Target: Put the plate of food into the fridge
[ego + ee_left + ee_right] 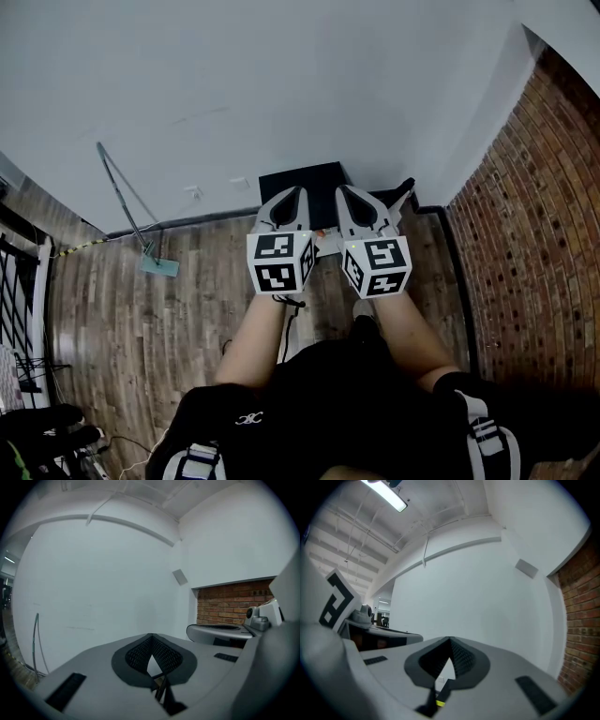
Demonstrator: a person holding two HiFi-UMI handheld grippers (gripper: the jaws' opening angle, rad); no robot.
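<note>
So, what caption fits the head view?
A person holds left gripper and right gripper, both shut and empty, side by side above a wooden floor, facing a white wall.

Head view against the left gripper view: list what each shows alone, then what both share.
Only the head view: the person's forearms, the black box at the wall's foot and the marker cubes. Only the left gripper view: the meshed pads of the left gripper close up, shut with nothing between them, a ceiling pipe and a grey wall plate. Both: the white wall, the brick wall and the right gripper.
</note>
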